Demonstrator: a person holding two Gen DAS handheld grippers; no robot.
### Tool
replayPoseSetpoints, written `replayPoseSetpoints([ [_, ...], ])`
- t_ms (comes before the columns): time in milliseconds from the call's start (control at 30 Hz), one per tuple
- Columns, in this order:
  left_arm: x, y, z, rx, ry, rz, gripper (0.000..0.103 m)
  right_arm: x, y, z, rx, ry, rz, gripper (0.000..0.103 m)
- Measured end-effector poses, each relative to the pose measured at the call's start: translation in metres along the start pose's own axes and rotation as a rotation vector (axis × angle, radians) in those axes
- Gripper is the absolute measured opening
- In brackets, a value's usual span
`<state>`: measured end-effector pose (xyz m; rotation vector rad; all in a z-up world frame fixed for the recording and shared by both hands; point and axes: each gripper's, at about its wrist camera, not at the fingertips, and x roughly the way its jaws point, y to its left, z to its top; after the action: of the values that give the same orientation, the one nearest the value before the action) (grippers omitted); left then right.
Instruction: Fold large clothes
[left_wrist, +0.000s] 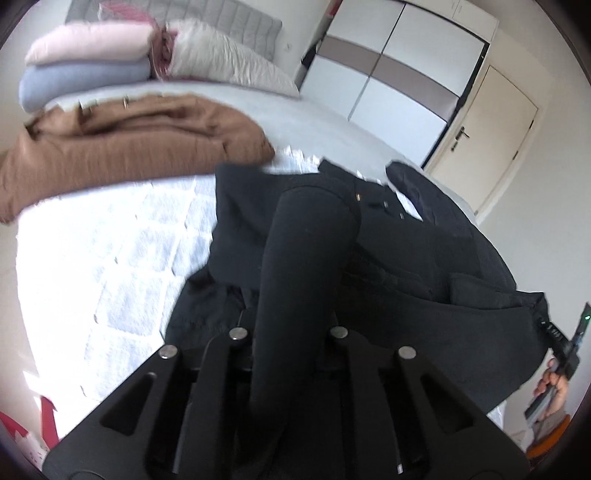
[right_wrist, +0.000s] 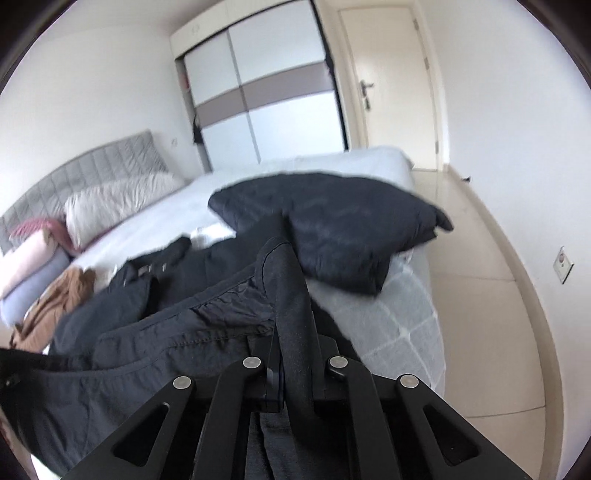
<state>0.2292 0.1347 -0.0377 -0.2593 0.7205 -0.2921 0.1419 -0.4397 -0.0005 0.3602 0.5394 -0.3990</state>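
Observation:
A large black coat (left_wrist: 424, 251) lies spread across the near side of the bed. My left gripper (left_wrist: 291, 332) is shut on a fold of the coat, which drapes over its fingers and hides them. My right gripper (right_wrist: 291, 350) is shut on the coat's hem (right_wrist: 192, 332), also covered by cloth. The coat (right_wrist: 155, 295) runs left across the bed in the right wrist view. The right gripper and the hand holding it show at the far right of the left wrist view (left_wrist: 565, 354).
A folded brown garment (left_wrist: 129, 147) lies on the bed (left_wrist: 110, 277) to the left. A folded dark garment (right_wrist: 340, 225) lies near the bed's foot. Pillows and blankets (left_wrist: 92, 62) are stacked by the headboard. A wardrobe (right_wrist: 269, 92), door (right_wrist: 391, 74) and tiled floor (right_wrist: 480, 295) lie beyond.

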Motion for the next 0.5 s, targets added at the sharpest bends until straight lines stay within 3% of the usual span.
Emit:
replayPoseSetpoints([
  [233,-0.008,-0.009,0.025,-0.068,-0.065,0.048,0.012,0.023,0.024,0.033,0.012,-0.047,-0.038,0.006],
  [500,0.017,-0.011,0.088,-0.02,-0.076,0.083,0.012,0.077,0.058,0.08,-0.06,-0.095,0.005,0.006],
])
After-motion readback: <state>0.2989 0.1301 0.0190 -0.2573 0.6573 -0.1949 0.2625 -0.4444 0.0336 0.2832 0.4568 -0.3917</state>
